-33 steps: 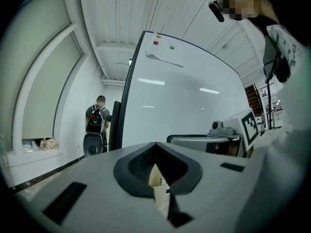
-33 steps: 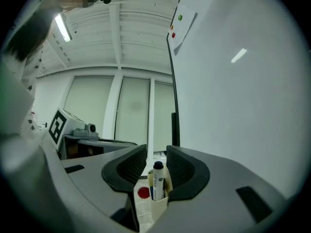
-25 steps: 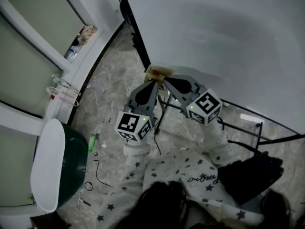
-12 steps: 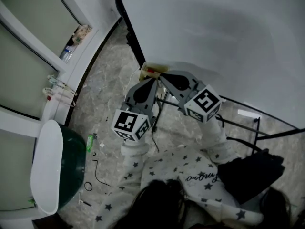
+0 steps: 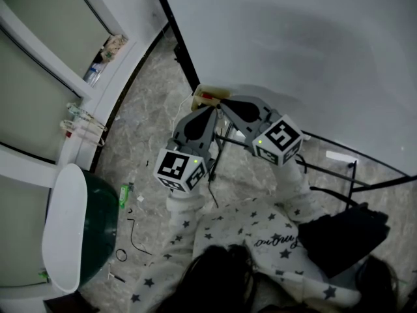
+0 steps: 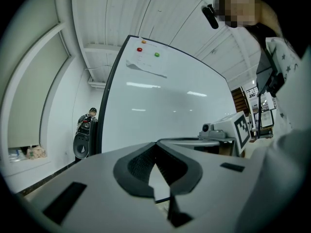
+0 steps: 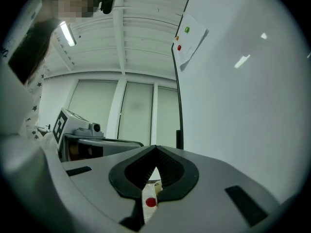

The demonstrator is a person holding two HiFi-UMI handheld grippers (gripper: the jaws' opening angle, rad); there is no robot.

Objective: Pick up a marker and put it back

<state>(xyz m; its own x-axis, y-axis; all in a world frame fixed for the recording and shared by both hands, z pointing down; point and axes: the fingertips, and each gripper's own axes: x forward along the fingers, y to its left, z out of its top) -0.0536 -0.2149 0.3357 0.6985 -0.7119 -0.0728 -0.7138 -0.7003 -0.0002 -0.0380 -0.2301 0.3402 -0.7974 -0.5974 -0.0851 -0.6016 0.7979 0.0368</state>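
Note:
A small cream tray (image 5: 210,96) hangs at the lower corner of the whiteboard (image 5: 313,51), with a red marker (image 5: 207,97) lying in it. Both grippers point level at that tray, side by side. My left gripper (image 5: 210,111) is shut, and in its own view the dark pads (image 6: 146,164) meet at the tip with nothing between them. My right gripper (image 5: 224,105) is shut too and holds nothing. In the right gripper view the marker's red end (image 7: 151,202) shows just below the closed jaws. The left gripper view shows only the whiteboard (image 6: 160,106) ahead.
A green bin with a white lid (image 5: 71,227) stands at the left, with a green bottle (image 5: 126,194) and loose cables on the marble floor. The whiteboard's black stand legs (image 5: 355,175) and a black bag (image 5: 342,233) lie to the right. A person (image 6: 86,123) stands far off.
The head view has shifted a little, so everything sits slightly higher and to the left. Both grippers stay shut at the tray.

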